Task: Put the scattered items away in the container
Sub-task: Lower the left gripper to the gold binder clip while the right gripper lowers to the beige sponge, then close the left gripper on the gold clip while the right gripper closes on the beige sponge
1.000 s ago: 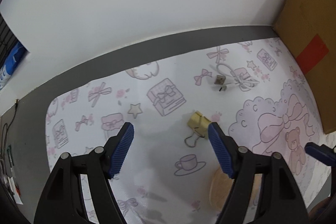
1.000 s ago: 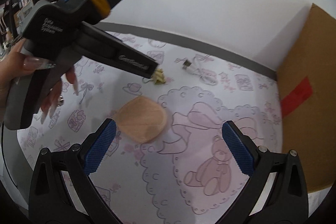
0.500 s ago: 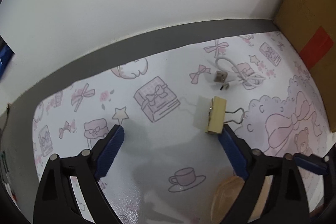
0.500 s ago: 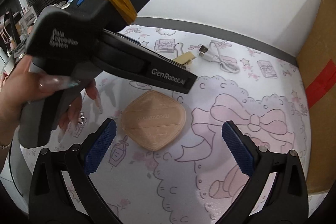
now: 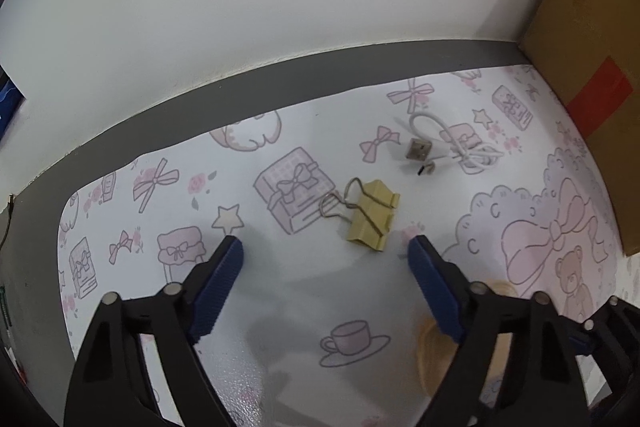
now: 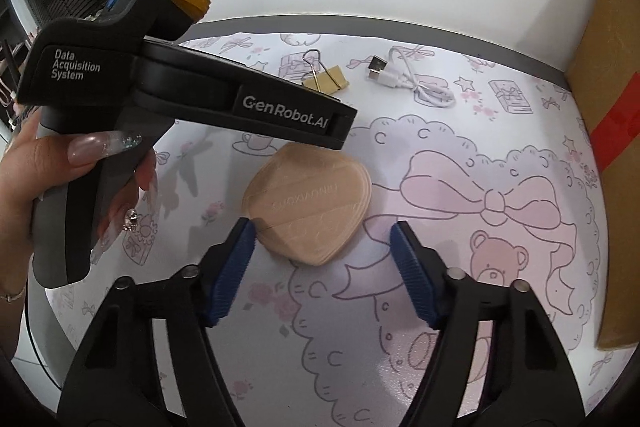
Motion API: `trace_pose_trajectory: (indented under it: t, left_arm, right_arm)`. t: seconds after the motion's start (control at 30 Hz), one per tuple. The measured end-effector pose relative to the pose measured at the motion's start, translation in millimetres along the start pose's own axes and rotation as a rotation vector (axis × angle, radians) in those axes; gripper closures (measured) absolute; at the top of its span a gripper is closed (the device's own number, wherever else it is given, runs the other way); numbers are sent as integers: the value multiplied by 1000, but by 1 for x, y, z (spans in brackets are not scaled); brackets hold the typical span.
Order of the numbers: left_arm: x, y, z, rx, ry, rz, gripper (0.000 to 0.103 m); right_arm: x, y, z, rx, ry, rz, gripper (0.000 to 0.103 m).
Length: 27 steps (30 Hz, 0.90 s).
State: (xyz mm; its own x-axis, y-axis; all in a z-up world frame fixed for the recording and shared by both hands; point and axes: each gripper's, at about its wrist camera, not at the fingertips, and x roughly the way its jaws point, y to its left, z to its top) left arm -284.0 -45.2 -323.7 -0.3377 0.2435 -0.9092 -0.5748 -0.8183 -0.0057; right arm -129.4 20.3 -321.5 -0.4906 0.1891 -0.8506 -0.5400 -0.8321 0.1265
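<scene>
Both tongs are spread wide, nothing between the pads. Left tongs [image 5: 326, 253] hang over the mat w/ the clip ahead, just past the tips and a bit right of centre. Right tongs [image 6: 322, 245] sit low at the puff, its near edge reaching in between the pads, left pad almost at its rim; can't tell if it touches.

Progress, as I judge it: nothing tidied so far. Every loose item in view lies out on the mat [image 6: 460, 211], none in a container.

Largest to smallest:
- Box [image 6: 612, 75]: brown cardboard w/ red tape, far right of the right tongs, at the mat edge. Prob. the container, but its opening isn't in view, so can't confirm, nor whether anything is inside.
- Puff [image 6: 308, 203]: tan, flat, directly ahead of the right tongs. In the left view only a blurred bit of it shows behind the right finger.
- Cable [image 6: 412, 81]: white USB, loosely coiled, well beyond the right tongs, ahead-right of the left tongs and past the clip.
- Clip [image 5: 370, 217]: gold binder clip, wire handles pointing left, lying flat on the mat.

Left to do: 3 items min. – puff, clip, cable. Puff looks like the step in hand for the right tongs; clip is the likely pick for the left. Cable is farthest from both, so prob. last.
</scene>
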Motion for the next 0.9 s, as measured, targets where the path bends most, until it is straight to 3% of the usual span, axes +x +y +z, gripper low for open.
trace_pose_trajectory:
  t: [0.1, 0.17, 0.3, 0.53, 0.6, 0.8, 0.83, 0.9]
  left_arm:
    - [-2, -3, 1, 4, -2, 3, 27]
    - [-4, -4, 2, 3, -5, -1, 34]
    - [-7, -10, 5, 64, -8, -26, 46]
    - [-13, -21, 7, 114, -15, -17, 74]
    - [-6, -22, 14, 129, -20, 0, 76]
    - [-8, -22, 15, 175, -32, 32, 76]
    - [-9, -20, 15, 172, -30, 30, 76]
    - [-9, -17, 16, 159, -27, 18, 76]
  right_arm:
    - [-5, -3, 1, 15, 6, 5, 56]
    - [-8, -4, 1, 26, 6, 6, 61]
    - [-12, -6, 1, 40, 8, 21, 84]
    - [-20, -6, 0, 47, 15, 31, 92]
    - [-23, -7, -1, 52, 17, 34, 94]
    - [-35, -14, -6, 64, 17, 29, 91]
    - [-37, -15, -8, 73, 11, 29, 86]
    - [-40, -20, -15, 79, -8, 26, 53]
